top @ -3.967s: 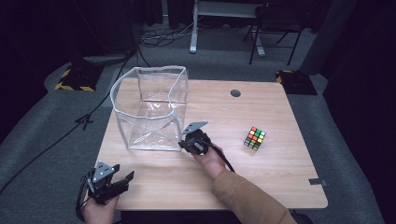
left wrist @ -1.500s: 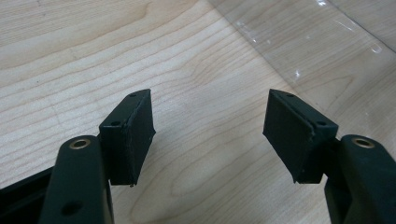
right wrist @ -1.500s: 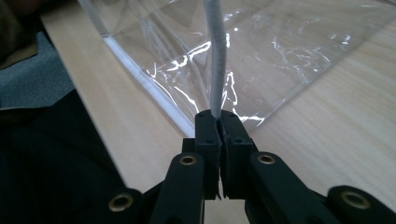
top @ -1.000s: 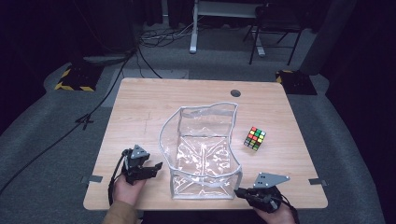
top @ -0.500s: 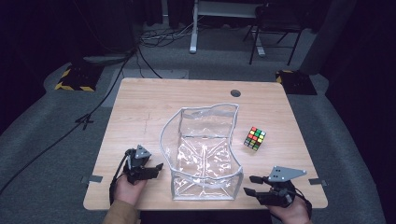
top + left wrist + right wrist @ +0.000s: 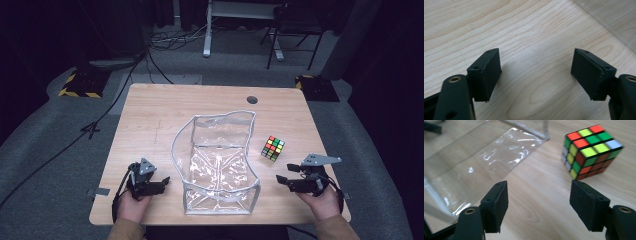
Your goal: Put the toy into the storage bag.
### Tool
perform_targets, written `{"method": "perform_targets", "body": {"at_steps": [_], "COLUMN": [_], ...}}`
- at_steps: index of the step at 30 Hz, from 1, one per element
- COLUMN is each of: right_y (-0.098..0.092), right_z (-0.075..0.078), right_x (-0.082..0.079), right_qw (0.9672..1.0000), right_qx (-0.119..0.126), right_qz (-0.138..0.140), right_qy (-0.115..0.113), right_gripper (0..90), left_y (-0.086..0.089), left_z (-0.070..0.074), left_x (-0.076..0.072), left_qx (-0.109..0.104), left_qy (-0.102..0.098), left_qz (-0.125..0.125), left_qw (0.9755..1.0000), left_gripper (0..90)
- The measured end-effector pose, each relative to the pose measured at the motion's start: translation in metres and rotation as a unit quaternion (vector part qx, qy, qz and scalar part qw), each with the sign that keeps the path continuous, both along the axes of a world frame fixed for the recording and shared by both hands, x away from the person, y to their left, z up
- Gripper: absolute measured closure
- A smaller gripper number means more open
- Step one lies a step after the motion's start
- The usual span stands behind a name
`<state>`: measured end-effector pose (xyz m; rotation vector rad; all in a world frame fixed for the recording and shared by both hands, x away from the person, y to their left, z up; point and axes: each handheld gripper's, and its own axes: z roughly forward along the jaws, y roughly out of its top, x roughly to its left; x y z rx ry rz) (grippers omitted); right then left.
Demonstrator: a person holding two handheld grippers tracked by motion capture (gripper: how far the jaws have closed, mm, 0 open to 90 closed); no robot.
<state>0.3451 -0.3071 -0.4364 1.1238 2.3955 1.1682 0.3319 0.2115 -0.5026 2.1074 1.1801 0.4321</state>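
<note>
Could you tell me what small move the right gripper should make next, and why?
Probably ease the right gripper forward toward the puzzle cube: its jaws, just opened, stand apart with nothing between them, the cube sits just ahead, and the clear bag stands open beside it.

No readable text, labels, brands, numbers or signs anywhere: none on the light wooden table (image 6: 165,110), the clear plastic bag (image 6: 220,150) or the multicoloured puzzle cube (image 6: 273,148).

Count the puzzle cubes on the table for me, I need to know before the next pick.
1. The puzzle cube sits on the table just right of the clear plastic bag, ahead of the right gripper; the see-through bag holds none.
</note>
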Motion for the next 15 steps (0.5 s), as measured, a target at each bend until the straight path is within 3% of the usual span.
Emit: {"method": "perform_targets", "body": {"at_steps": [2,12,15], "right_y": [-0.002,-0.003,-0.003], "right_z": [0.004,0.014,0.015], "right_x": [0.011,0.046,0.059], "right_qw": [0.9999,0.9996,0.9995], "right_qx": [-0.003,-0.027,-0.029], "right_qz": [-0.011,-0.008,-0.01], "right_qy": [0.001,-0.002,0.011], "right_gripper": [30.0,26.3,23.8], "left_y": [0.001,0.004,0.004], "left_z": [0.0,0.0,0.0], "left_x": [0.0,-0.001,-0.001], "left_qx": [0.003,0.006,0.006], "left_qy": [-0.001,-0.001,-0.001], "left_qz": [0.001,0.0,0.0], "left_qw": [1.0,1.0,1.0], "left_gripper": [23.7,23.6,23.6]}}
